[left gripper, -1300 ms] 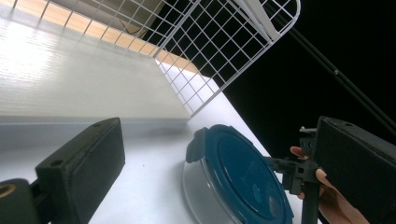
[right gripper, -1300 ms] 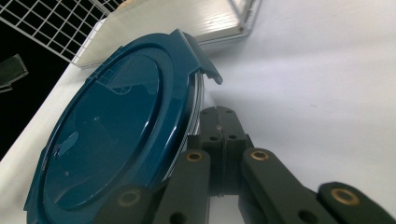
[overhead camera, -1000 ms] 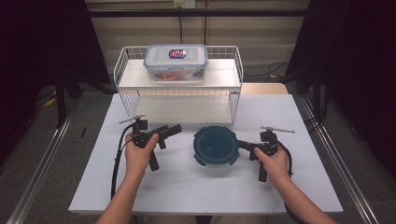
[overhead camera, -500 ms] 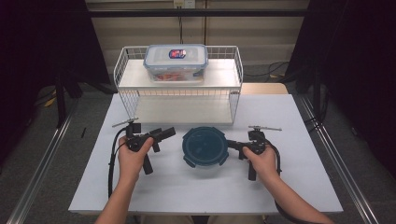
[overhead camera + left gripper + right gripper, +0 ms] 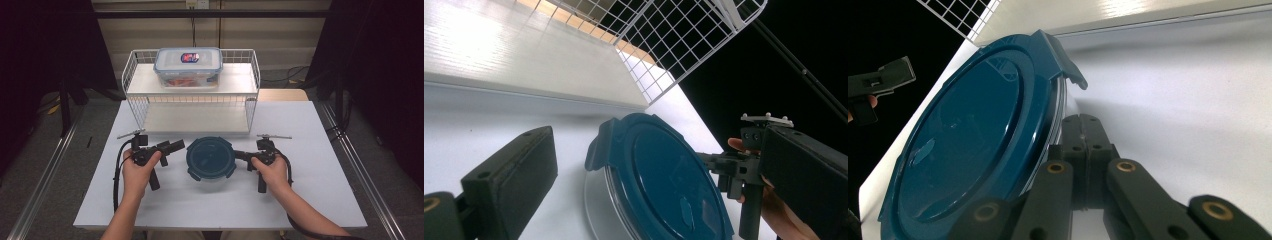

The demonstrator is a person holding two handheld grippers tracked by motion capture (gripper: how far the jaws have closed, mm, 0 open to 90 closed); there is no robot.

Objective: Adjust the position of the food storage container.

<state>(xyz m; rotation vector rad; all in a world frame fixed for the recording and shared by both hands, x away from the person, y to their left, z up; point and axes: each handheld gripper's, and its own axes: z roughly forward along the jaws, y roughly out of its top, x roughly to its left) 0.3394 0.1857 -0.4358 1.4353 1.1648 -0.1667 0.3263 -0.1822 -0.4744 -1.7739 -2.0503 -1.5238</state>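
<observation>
A round glass container with a dark blue clip lid [image 5: 210, 158] sits on the white table [image 5: 310, 195], in front of the wire rack. My right gripper [image 5: 240, 155] is shut, and its tips [image 5: 1087, 131] press against the container's right side just under the lid [image 5: 968, 145]. My left gripper [image 5: 176, 147] is held just left of the container and is open. In its own view the left gripper [image 5: 654, 150] has its jaws spread wide, with the lid [image 5: 664, 185] ahead between them and untouched.
A white wire rack [image 5: 145, 107] with two shelves stands at the back of the table. A clear rectangular lidded box [image 5: 188, 65] rests on its top shelf. The rack's lower shelf [image 5: 524, 55] lies close behind the container.
The container has slid left across the table with my shut right gripper against it. My left gripper has shifted slightly left and stayed open.
</observation>
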